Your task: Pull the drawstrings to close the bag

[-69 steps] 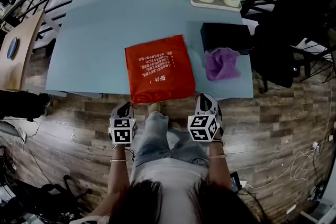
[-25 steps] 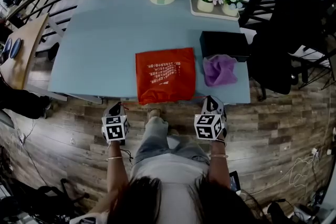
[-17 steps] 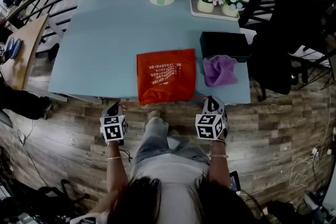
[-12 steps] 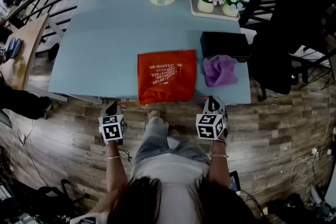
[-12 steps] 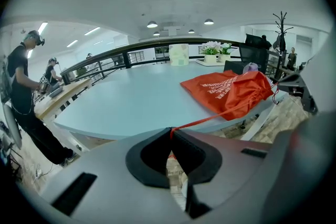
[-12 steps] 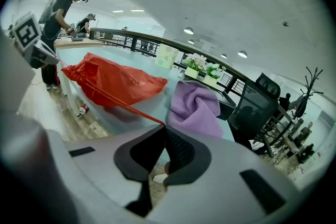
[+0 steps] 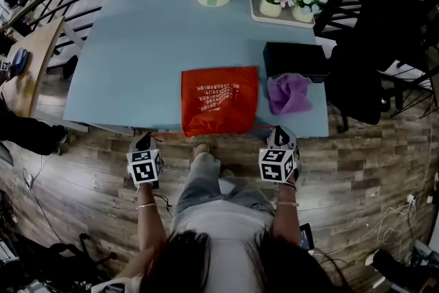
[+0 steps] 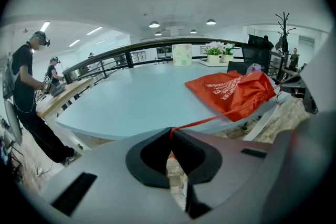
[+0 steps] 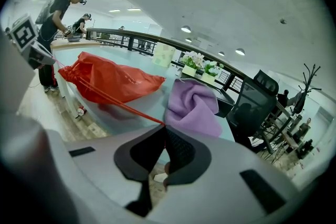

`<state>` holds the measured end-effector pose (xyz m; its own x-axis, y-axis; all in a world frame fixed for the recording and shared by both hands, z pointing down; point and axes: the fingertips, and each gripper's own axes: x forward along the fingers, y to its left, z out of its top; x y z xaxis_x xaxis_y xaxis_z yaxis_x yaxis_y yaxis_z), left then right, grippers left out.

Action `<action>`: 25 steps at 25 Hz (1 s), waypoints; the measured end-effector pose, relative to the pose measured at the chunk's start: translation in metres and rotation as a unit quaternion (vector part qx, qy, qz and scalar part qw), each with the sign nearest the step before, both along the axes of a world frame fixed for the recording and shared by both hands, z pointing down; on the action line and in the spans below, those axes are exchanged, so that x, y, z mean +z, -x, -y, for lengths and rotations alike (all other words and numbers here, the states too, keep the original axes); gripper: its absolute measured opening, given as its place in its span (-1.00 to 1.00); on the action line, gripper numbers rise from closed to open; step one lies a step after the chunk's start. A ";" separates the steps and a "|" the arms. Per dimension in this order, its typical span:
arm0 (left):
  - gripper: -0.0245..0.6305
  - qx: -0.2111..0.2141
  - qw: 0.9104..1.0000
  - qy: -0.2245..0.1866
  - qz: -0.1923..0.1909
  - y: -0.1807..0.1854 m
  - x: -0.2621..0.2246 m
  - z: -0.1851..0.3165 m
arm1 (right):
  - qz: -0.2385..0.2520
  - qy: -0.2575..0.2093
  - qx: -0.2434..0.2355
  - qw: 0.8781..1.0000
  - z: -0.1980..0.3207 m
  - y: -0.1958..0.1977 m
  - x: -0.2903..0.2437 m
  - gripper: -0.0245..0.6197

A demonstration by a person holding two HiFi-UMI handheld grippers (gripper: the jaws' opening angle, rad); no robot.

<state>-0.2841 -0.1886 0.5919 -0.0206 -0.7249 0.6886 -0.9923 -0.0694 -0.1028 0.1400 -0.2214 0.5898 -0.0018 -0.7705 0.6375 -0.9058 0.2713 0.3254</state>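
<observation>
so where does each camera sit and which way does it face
Head view: on the person's head, looking steeply down at the light blue table and red fabric drawstring bag; shows hair, forearms, left gripper and right gripper.
Left gripper view: on the left gripper, facing across the table to the bag; its shut jaws pinch a thin red drawstring.
Right gripper view: on the right gripper, facing the bag and a crumpled purple cloth; shut jaws pinch the other drawstring.
Shared: all three show the bag and table.
</observation>
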 end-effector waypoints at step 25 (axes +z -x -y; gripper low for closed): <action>-0.88 0.013 1.000 0.012 -0.005 0.005 0.008 0.011 | 0.010 0.013 -0.010 1.000 0.013 0.005 0.011 -0.84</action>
<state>-0.2895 -0.1999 0.5998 0.0053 -0.7084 0.7058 -0.9912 -0.0972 -0.0901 0.1346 -0.2347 0.6008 -0.0307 -0.7535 0.6568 -0.9063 0.2980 0.2995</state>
